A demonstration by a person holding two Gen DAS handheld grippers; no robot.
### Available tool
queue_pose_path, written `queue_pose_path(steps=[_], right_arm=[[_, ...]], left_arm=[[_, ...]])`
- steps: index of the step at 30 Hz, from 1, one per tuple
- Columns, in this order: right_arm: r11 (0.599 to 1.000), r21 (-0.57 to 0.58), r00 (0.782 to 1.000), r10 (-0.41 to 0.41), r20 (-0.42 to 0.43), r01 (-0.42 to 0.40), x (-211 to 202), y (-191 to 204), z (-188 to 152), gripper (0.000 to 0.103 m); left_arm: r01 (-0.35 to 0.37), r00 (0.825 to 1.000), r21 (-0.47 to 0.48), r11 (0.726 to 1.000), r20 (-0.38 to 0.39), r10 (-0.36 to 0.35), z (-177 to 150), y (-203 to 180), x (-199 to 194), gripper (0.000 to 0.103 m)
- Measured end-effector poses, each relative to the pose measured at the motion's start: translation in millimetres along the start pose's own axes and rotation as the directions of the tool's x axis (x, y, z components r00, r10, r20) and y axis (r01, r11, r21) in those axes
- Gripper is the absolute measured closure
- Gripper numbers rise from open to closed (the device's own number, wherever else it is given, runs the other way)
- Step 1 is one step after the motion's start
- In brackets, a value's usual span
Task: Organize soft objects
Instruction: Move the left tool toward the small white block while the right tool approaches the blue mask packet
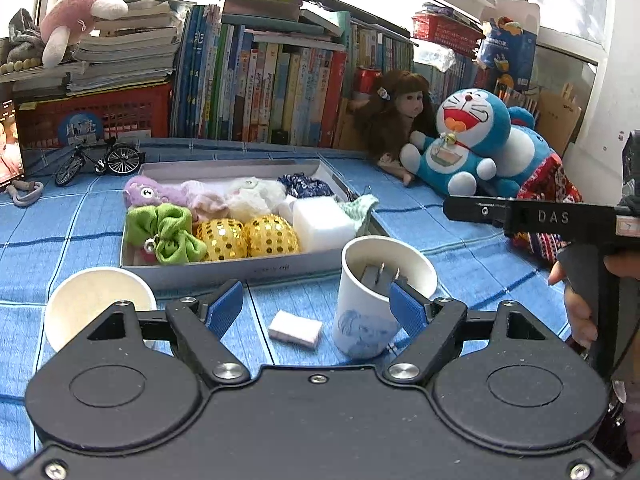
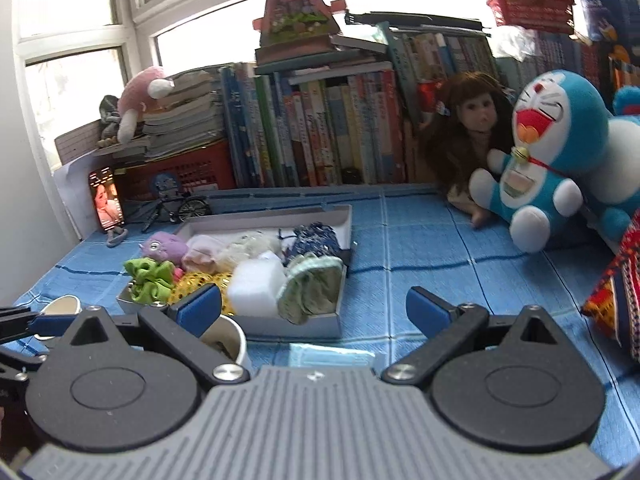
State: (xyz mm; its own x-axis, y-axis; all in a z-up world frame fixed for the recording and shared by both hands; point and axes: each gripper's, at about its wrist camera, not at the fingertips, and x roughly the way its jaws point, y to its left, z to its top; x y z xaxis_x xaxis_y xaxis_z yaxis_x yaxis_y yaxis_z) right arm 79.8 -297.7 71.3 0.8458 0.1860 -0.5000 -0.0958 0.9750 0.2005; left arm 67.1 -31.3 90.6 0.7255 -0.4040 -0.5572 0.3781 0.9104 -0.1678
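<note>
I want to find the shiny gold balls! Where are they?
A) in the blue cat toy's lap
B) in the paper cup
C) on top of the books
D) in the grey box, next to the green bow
D: the two gold balls lie inside the grey box, right beside the green bow.

"DAS" in pale letters on black gripper arm (image 1: 552, 217), right edge of left wrist view. Book spines, red crate label, tray print: too blurred to read.
</note>
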Motion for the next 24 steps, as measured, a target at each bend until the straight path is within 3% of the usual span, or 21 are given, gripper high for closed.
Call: queue_pose_path(steps=[10,15,18,24], right_arm=[[0.995,0.086,0.999,-0.038,-0.028,0.040,2.1,-24.5,-16.7,0.001],[0.993,0.096,0.997,-0.066,-0.045,0.070,3.5,-31.6,-25.8,0.003],[0.991,0.105,0.995,-0.075,-0.061,0.081,6.7,-34.7,-30.1,0.007],[0.987,0.141,0.993,-0.064,-0.101,0.077,17.0,-39.4,-36.4,0.018]], left_arm=[[0.003,1.000,0.060,0.998,-0.027,-0.001,-28.7,-9.5,-2.7,0.031],[-0.014,0.999,0.086,0.996,-0.046,0.018,-40.4,-10.8,1.9,0.048],[-0.035,0.998,0.092,0.995,-0.055,0.040,-44.2,-10.6,8.4,0.054],[-0.113,0.993,0.080,0.990,-0.014,0.114,-53.3,-11.9,21.9,0.055]])
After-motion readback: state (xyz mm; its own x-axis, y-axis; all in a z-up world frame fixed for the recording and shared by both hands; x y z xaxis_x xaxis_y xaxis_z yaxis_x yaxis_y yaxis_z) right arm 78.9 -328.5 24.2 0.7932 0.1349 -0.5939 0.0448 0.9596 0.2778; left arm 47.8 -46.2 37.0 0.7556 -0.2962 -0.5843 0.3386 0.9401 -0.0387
